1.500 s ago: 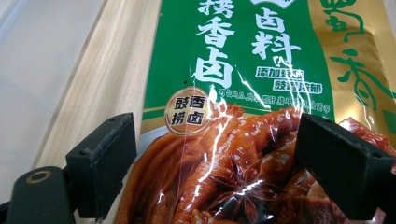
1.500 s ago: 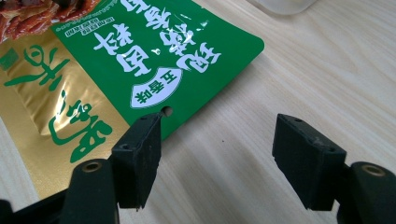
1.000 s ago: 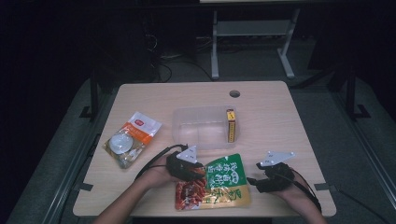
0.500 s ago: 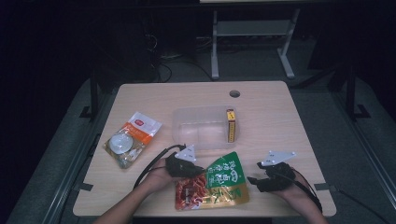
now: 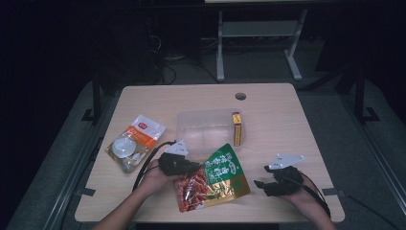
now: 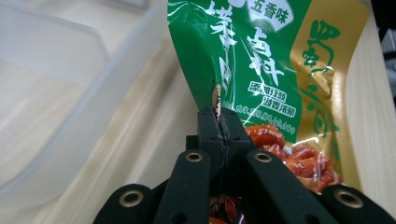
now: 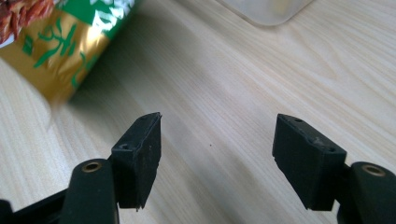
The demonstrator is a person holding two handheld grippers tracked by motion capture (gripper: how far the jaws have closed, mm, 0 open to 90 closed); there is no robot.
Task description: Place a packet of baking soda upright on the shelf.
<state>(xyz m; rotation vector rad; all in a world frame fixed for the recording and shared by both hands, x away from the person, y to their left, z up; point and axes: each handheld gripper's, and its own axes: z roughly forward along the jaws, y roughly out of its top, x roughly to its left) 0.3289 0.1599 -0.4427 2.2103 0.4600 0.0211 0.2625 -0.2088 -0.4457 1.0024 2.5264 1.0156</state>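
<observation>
High view: one table (image 5: 287, 124), two pouches, one clear tub (image 5: 207, 129) with one yellow box (image 5: 236, 128) at its right wall; the green snack bag (image 5: 215, 178) sits near the front edge, bare wood right of it. Left gripper view: left gripper (image 6: 219, 122) is clamped on the bag's edge beside the tub wall. Right gripper view: right gripper (image 7: 217, 156) gapes wide over bare wood, bag corner upper left.

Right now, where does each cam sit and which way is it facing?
High view: fixed above the person's side, looking forward and down at the table; forearms, both hands, left gripper and right gripper show.
Left gripper view: rides the left gripper, looking along shut fingers pinching the green bag, bin beside.
Right gripper view: rides the right gripper, looking over open fingers at bare wood.
Shared: the green bag shows in all three.
</observation>
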